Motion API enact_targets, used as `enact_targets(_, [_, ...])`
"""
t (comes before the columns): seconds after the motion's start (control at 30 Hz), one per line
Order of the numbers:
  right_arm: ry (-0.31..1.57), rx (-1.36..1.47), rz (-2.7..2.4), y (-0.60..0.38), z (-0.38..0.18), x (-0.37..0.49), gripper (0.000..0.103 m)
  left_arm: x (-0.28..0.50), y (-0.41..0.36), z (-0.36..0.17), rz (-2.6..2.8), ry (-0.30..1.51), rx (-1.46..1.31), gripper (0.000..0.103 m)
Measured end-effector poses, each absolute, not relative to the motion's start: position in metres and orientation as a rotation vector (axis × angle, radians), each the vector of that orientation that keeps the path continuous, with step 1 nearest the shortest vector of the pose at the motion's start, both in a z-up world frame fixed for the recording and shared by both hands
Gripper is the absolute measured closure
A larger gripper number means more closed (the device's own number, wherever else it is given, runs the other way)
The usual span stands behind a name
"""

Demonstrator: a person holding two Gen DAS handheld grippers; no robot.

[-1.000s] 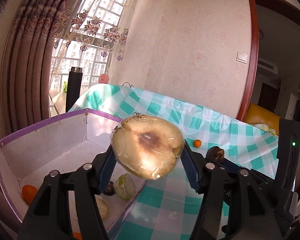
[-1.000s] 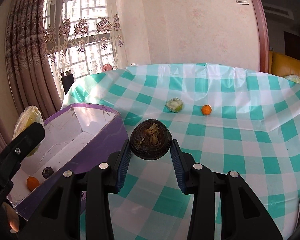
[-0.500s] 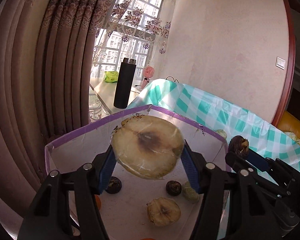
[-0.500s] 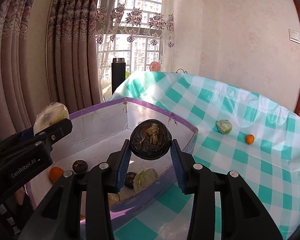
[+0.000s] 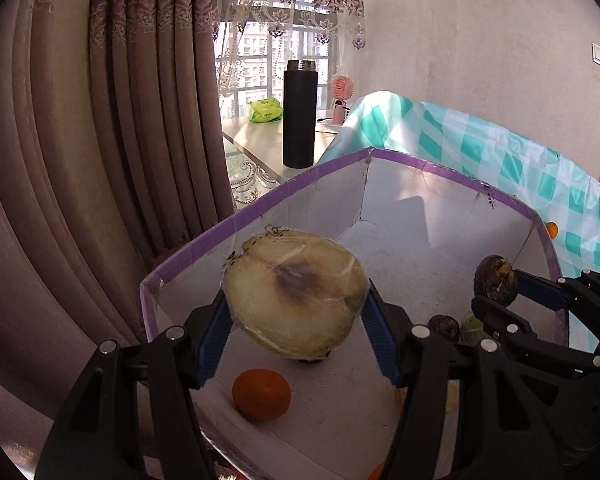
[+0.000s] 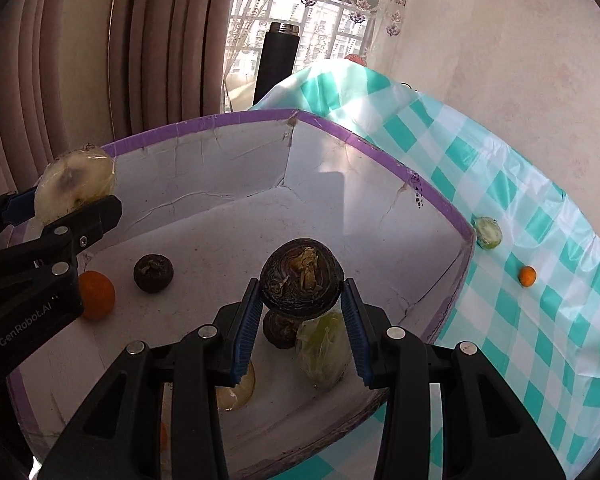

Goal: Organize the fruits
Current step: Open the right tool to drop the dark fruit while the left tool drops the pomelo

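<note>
My left gripper [image 5: 296, 332] is shut on a plastic-wrapped pale fruit half [image 5: 296, 298] with a brown core, held above the white box [image 5: 420, 240] with the purple rim. In the right wrist view my right gripper [image 6: 302, 316] is shut on a dark brown round fruit [image 6: 301, 278], also over the box [image 6: 228, 184]. Each gripper shows in the other's view: the right gripper [image 5: 496, 292] at the right, the left gripper [image 6: 76, 200] at the left. Inside the box lie an orange [image 6: 96, 295], a dark fruit [image 6: 153, 273], a wrapped green fruit [image 6: 324, 352] and another pale half [image 6: 236, 394].
On the teal checked tablecloth [image 6: 540, 320] right of the box lie a green wrapped fruit [image 6: 488, 233] and a small orange [image 6: 527, 276]. A black flask [image 5: 299, 114], a pink fan [image 5: 342, 98] and a green packet [image 5: 265, 110] stand by the window. Brown curtains [image 5: 100, 120] hang at left.
Both grippers swung left from over the tablecloth to above the box, each still holding its fruit. The right gripper rolled and tipped down; the box floor now fills both views.
</note>
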State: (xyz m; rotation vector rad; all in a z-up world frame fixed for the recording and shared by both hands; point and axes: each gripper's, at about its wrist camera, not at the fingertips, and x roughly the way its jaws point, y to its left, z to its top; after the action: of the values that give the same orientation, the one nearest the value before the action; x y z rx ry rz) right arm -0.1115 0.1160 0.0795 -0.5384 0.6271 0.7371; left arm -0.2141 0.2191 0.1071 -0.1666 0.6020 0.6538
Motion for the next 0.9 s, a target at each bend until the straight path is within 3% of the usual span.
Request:
enact_targets(0.33, [0.624, -0.682, 0.684, 0.128, 0.067, -0.114, 0.061, -0.205, 0.226, 0.089, 0.7, 0.719, -0.088, 0.04])
enact_targets(0.37, [0.621, -0.686, 0.682, 0.127, 0.067, -0.114, 0.058, -0.205, 0.226, 0.089, 0.701, 0.72, -0.09, 0.04])
enact_targets(0.43, [0.61, -0.692, 0.679, 0.126, 0.067, -0.115, 0.034, -0.203, 0.225, 0.089, 0.71, 0.726, -0.089, 0.036])
enact_targets(0.47, [0.604, -0.696, 0.682, 0.126, 0.067, -0.116, 0.03, -0.202, 0.223, 0.089, 0.72, 0.719, -0.075, 0.026])
enact_targets(0.5, [0.597, -0.698, 0.679, 0.125, 0.067, -0.116, 0.028, -0.203, 0.222, 0.091, 0.752, 0.706, -0.054, 0.003])
enact_targets(0.57, [0.594, -0.696, 0.671, 0.124, 0.067, -0.118, 0.016, -0.207, 0.22, 0.093, 0.801, 0.669, -0.031, 0.002])
enact_targets(0.9, [0.568, -0.644, 0.682, 0.12, 0.07, -0.117, 0.017, -0.204, 0.217, 0.09, 0.812, 0.694, 0.01, 0.002])
